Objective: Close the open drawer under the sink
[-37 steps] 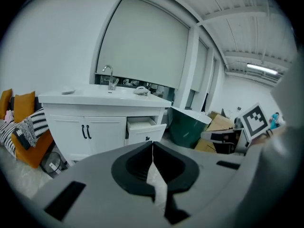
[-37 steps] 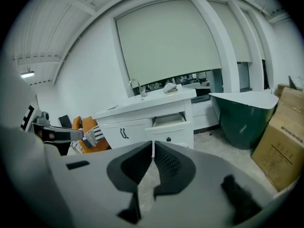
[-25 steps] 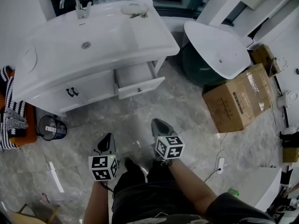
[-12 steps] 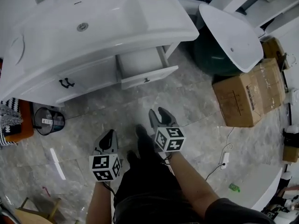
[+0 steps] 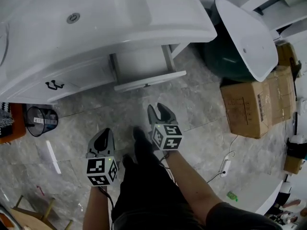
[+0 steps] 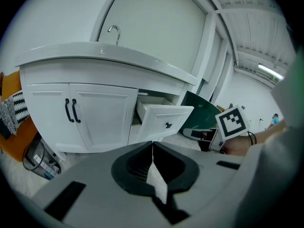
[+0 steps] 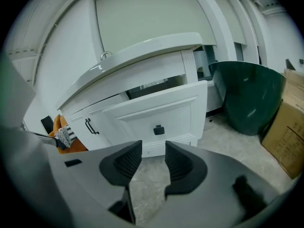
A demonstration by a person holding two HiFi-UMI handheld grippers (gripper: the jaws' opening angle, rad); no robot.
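The white vanity (image 5: 158,28) fills the top of the head view, and its right-hand drawer (image 5: 149,81) stands pulled out. My right gripper (image 5: 159,110) hovers over the floor just in front of that drawer. Its jaws are opening, with nothing between them. In the right gripper view the drawer front (image 7: 159,115) with its black knob (image 7: 158,130) lies straight beyond the right gripper (image 7: 153,147). My left gripper (image 5: 103,134) is lower left, away from the drawer, jaws shut and empty. From the left gripper (image 6: 152,146) the drawer (image 6: 164,120) shows at an angle.
Cabinet doors with black handles (image 5: 54,85) sit left of the drawer. A dark green tub (image 5: 218,51) under a white oval basin (image 5: 247,37) and a cardboard box (image 5: 249,104) stand to the right. A small bin (image 5: 38,120) is at the left, a cable with plug (image 5: 224,166) lies on the floor.
Both grippers have dropped lower and come nearer the vanity. The right gripper's jaws, shut a second ago, now stand apart. The left jaws stay shut.
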